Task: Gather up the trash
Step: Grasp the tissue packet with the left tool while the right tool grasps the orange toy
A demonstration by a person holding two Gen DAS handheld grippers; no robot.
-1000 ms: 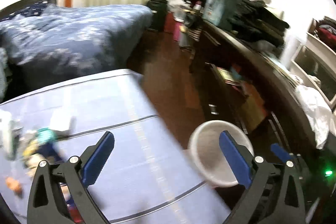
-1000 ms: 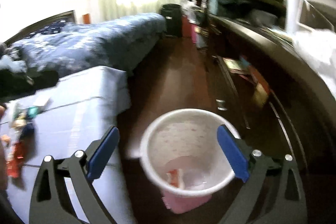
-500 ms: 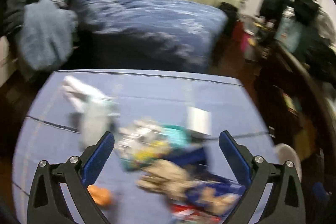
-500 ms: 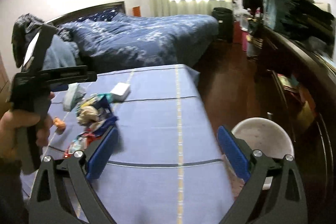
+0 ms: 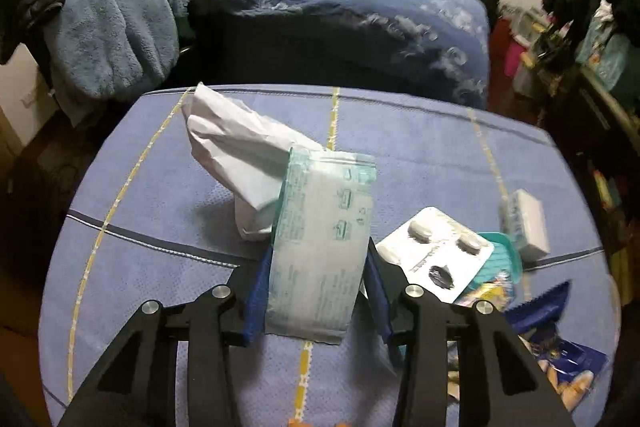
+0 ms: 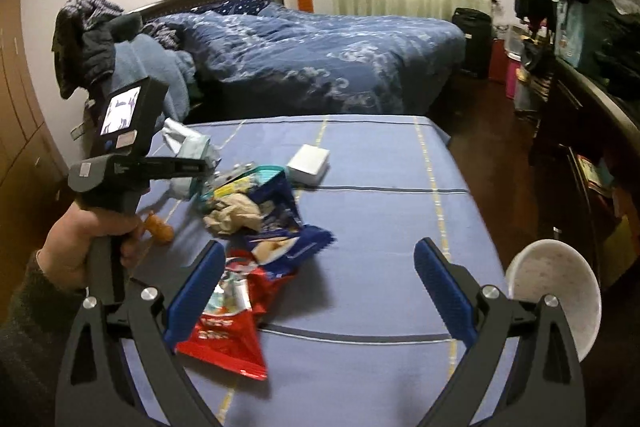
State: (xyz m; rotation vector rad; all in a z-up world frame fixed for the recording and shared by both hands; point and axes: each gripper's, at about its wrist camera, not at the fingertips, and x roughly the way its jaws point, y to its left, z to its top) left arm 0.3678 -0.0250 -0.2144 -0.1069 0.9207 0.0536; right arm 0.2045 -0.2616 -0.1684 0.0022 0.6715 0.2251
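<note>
In the left wrist view, the left gripper (image 5: 318, 287), seen half a second ago wide open above the litter, is now closed on a pale green tissue pack (image 5: 322, 247), from which a crumpled white tissue (image 5: 240, 151) trails; a pickup is judged under way. A blister pack (image 5: 436, 255) and a small white box (image 5: 524, 223) are seen towards the right edge of the blue table (image 5: 420, 155).

In the right wrist view, the right gripper (image 6: 318, 291) is held wide open and empty above a red wrapper (image 6: 224, 331) and a blue snack bag (image 6: 280, 223). The white bin (image 6: 556, 287) is seen beyond the table's right edge; its contents cannot be made out.
</note>
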